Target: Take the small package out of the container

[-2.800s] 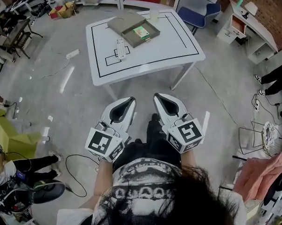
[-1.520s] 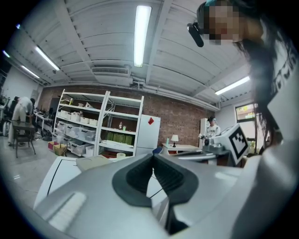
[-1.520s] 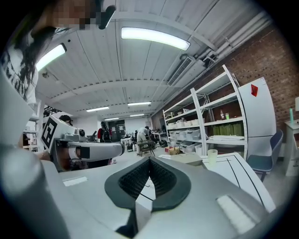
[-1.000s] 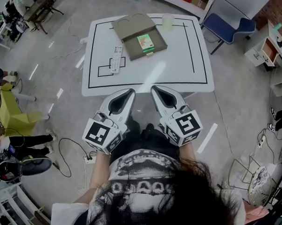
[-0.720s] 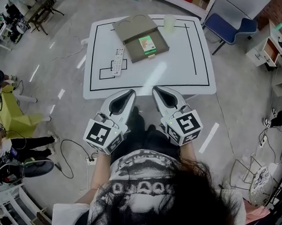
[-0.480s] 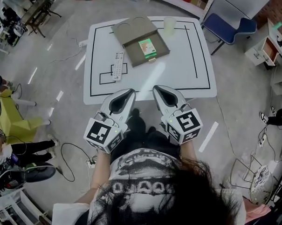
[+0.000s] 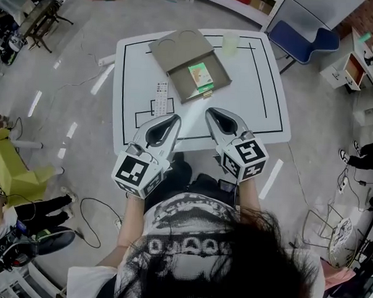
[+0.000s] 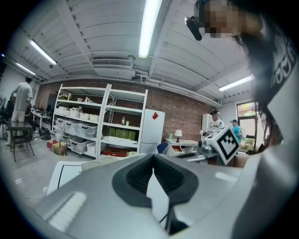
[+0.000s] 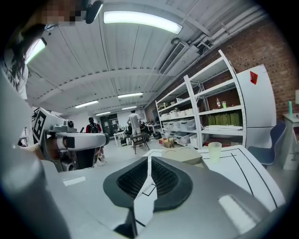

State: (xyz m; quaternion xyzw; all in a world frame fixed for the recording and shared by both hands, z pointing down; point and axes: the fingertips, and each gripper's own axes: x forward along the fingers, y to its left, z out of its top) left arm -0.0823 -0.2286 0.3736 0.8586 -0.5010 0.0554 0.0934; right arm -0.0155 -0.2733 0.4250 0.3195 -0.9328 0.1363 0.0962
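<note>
Currently, both grippers are held side by side above the near edge of the white table [image 7: 253, 96], tips pointing across it.

Left gripper [image 7: 174, 118]: jaws pressed together at the tips, with nothing between them.

Right gripper [image 7: 210, 110]: jaws have just been easing apart, yet its own view shows only a hairline slit at the tips. Nothing lies between them.

The flat brown container [image 7: 178, 47] lies on the table ahead of both grippers, clear of their tips. The small package [image 7: 201, 75], green and white, rests in the open section of the container, at the end nearer the grippers. It sits ahead of the gap between the two tips, closer to the right gripper and touched by neither.

A remote control [image 7: 161, 100] lies just ahead of the left gripper, slightly to its left. A pale cup [image 7: 230, 43] stands beyond the container, well ahead of the right gripper.
</note>
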